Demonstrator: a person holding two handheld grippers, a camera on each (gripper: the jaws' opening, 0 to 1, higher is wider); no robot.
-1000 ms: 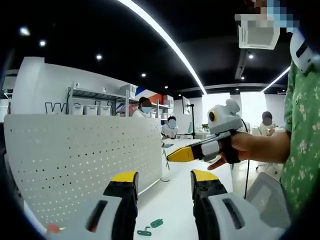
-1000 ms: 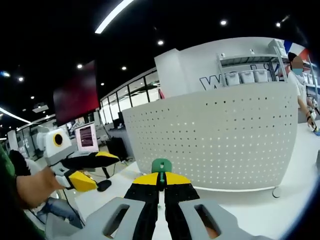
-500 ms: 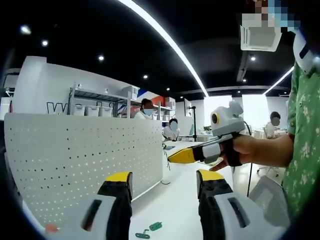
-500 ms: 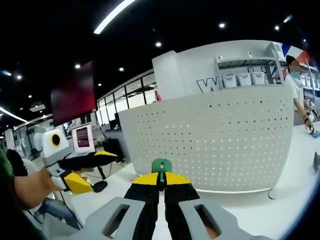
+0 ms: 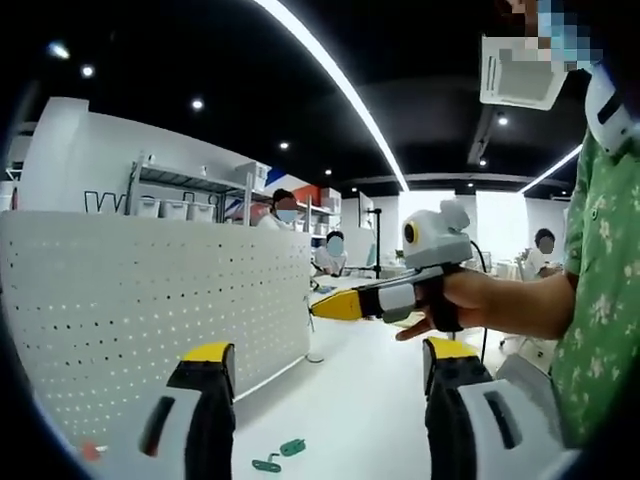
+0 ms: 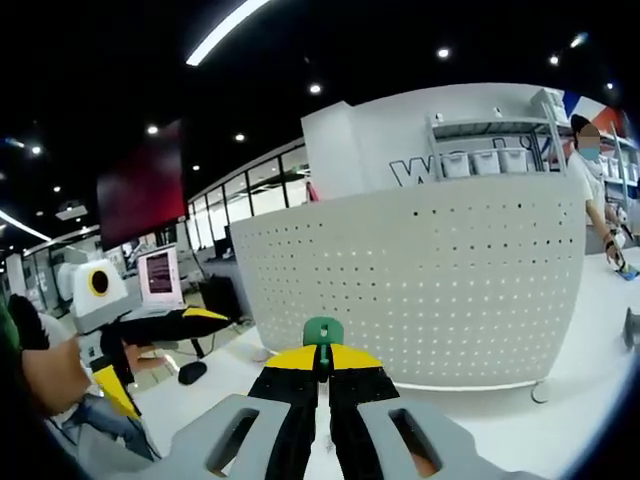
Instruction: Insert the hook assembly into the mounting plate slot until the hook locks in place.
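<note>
A white perforated mounting plate (image 5: 150, 310) stands upright on the white table, to the left of my left gripper (image 5: 328, 355), whose yellow-tipped jaws are wide open and hold nothing. Two small green hook parts (image 5: 280, 455) lie on the table between those jaws. My right gripper (image 5: 325, 305), held in a hand, points toward the plate from the right. In the right gripper view, my right gripper (image 6: 322, 355) is shut on a green hook (image 6: 322, 330), with the plate (image 6: 430, 280) a short way ahead. My left gripper (image 6: 160, 355) hangs open at the left.
Behind the plate is a metal shelf with white bins (image 5: 180, 205). People stand and sit in the background (image 5: 285, 210). One person (image 6: 600, 200) stands at the plate's far right. A small monitor (image 6: 160, 275) stands on a desk at left. The table (image 5: 350, 410) runs forward beside the plate.
My left gripper's jaws have spread wider apart. The right gripper stays shut on the green hook, and the plate looks slightly nearer in its view.
</note>
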